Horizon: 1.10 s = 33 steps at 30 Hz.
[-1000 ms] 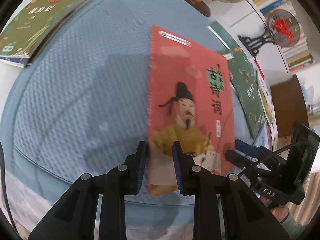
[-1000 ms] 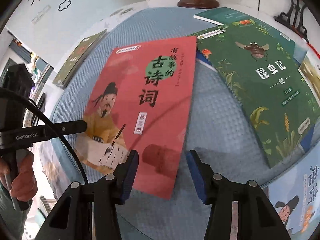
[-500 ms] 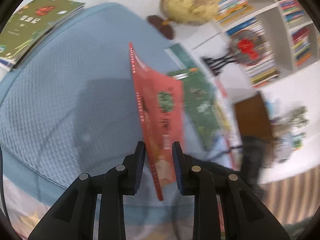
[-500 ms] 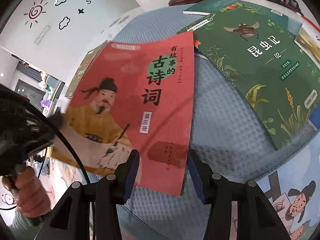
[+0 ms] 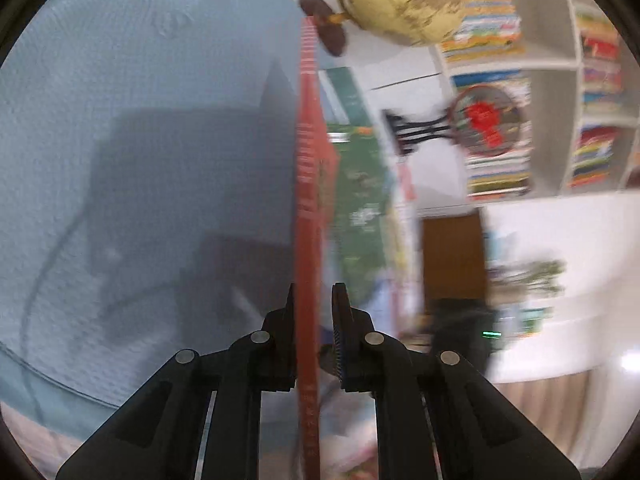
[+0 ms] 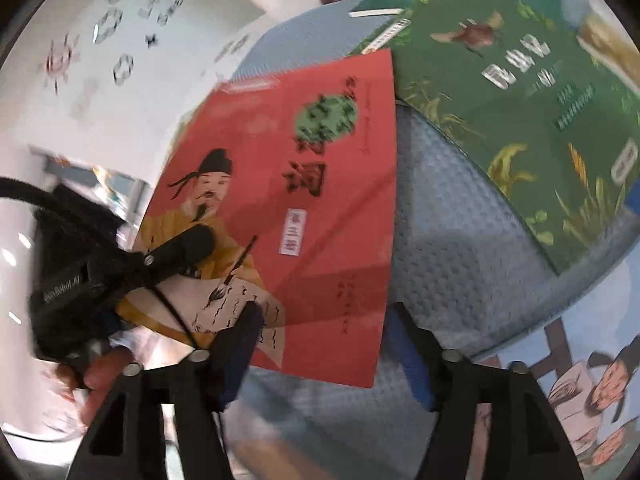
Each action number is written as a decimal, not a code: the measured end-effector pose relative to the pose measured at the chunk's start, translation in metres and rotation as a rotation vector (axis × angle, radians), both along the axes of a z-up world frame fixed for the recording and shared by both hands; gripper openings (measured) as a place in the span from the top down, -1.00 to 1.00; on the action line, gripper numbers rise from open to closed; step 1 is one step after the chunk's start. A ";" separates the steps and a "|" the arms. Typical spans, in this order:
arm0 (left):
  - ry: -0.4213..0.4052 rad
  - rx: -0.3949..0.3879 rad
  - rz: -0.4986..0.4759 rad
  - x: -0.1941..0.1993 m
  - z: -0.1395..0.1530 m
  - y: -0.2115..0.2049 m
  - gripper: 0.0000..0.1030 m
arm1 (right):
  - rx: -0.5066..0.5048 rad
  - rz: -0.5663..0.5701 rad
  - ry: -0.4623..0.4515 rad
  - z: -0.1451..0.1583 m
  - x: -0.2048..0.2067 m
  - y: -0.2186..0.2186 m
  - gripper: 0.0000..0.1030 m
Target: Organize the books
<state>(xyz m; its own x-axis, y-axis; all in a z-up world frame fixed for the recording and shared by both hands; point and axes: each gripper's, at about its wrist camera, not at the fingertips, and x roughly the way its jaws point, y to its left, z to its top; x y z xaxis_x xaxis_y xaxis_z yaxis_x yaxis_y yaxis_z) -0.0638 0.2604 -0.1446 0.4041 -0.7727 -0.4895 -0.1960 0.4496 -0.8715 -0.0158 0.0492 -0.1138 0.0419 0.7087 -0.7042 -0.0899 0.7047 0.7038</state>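
The thin red paperback book (image 5: pixel 307 216) w/ a robed scholar on its cover is clamped edge-on by the left gripper (image 5: pixel 313 320), lifted above the blue textured mat (image 5: pixel 120 120). The right gripper (image 6: pixel 326 344) is seen opening, jaws wide, book's lower corner between them but not pressed. A green insect-cover book (image 6: pixel 520 100) is laid flat nearby.

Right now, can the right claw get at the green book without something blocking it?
Probably yes. The right claw is opening around the red book's corner. The green book lies uncovered on the blue mat, with bare mat before it.
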 end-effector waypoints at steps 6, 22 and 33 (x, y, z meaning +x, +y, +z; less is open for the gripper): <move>0.039 -0.074 -0.014 0.008 -0.006 0.002 0.80 | 0.242 -0.114 0.112 -0.024 0.007 -0.014 -0.60; -0.017 0.453 -0.247 0.021 0.014 -0.006 0.79 | -0.196 0.009 -0.240 0.034 -0.021 0.074 0.19; -0.171 0.532 -0.317 0.032 0.057 0.055 0.76 | -0.318 -0.005 -0.444 0.093 -0.021 0.147 0.20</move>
